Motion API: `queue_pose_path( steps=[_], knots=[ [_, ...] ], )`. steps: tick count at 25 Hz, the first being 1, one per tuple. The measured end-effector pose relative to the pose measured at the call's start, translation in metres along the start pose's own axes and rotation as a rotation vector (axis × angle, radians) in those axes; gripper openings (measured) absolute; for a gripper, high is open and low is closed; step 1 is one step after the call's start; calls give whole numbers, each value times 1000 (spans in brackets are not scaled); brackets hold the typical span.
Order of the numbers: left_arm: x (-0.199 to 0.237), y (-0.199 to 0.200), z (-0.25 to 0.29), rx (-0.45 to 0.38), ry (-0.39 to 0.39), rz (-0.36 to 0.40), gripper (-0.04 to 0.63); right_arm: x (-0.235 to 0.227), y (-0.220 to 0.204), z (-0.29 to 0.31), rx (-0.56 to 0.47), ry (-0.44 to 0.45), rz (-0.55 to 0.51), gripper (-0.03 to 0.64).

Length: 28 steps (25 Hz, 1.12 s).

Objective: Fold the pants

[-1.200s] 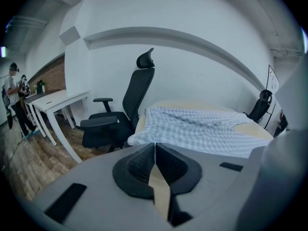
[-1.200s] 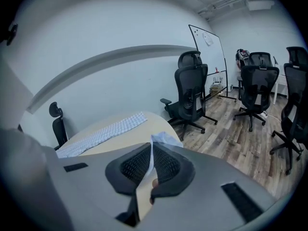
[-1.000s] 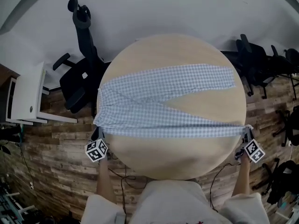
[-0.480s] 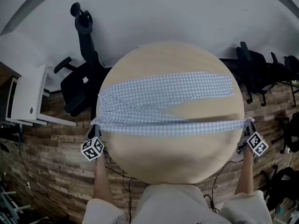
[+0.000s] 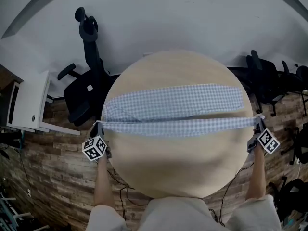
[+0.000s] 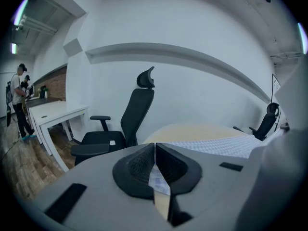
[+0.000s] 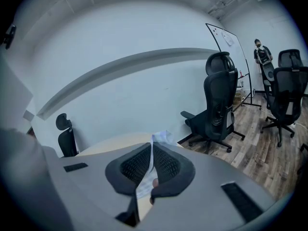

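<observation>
Blue-and-white checked pants (image 5: 175,105) lie across the round wooden table (image 5: 178,158). One leg rests flat at the far side. The near leg (image 5: 178,125) is stretched taut in a straight band between my two grippers. My left gripper (image 5: 99,126) at the table's left edge is shut on the waist end; the checked cloth (image 6: 158,182) shows pinched between its jaws. My right gripper (image 5: 260,124) at the right edge is shut on the cuff (image 7: 160,139), which sticks up past the jaws.
A black office chair (image 5: 84,88) stands behind the table at the left, and more chairs (image 5: 264,73) stand at the right. A white desk (image 5: 26,102) is at the far left. People stand far off (image 6: 19,100) in both gripper views. The floor is wood plank.
Both grippers have carried the near leg away from me across the table and lifted it. The V-shaped gap between the two legs has closed; the near leg now runs parallel beside the far one.
</observation>
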<state>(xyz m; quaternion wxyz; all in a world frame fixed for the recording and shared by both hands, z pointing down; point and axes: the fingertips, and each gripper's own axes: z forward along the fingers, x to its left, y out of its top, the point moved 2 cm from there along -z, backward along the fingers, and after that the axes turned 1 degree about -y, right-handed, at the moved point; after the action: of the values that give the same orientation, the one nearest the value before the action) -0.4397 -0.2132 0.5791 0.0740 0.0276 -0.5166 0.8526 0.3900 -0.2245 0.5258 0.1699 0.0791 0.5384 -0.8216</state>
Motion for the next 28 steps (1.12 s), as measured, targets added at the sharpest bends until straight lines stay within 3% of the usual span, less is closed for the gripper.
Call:
queue_pose_path(
  steps=[14,28],
  knots=[
    [0,21,84,37,16,11,37,14,28,113,61,26,-72,35],
    [-6,1,153,126,21,43,37,11,3,212,156,-9,-8,35]
  ],
)
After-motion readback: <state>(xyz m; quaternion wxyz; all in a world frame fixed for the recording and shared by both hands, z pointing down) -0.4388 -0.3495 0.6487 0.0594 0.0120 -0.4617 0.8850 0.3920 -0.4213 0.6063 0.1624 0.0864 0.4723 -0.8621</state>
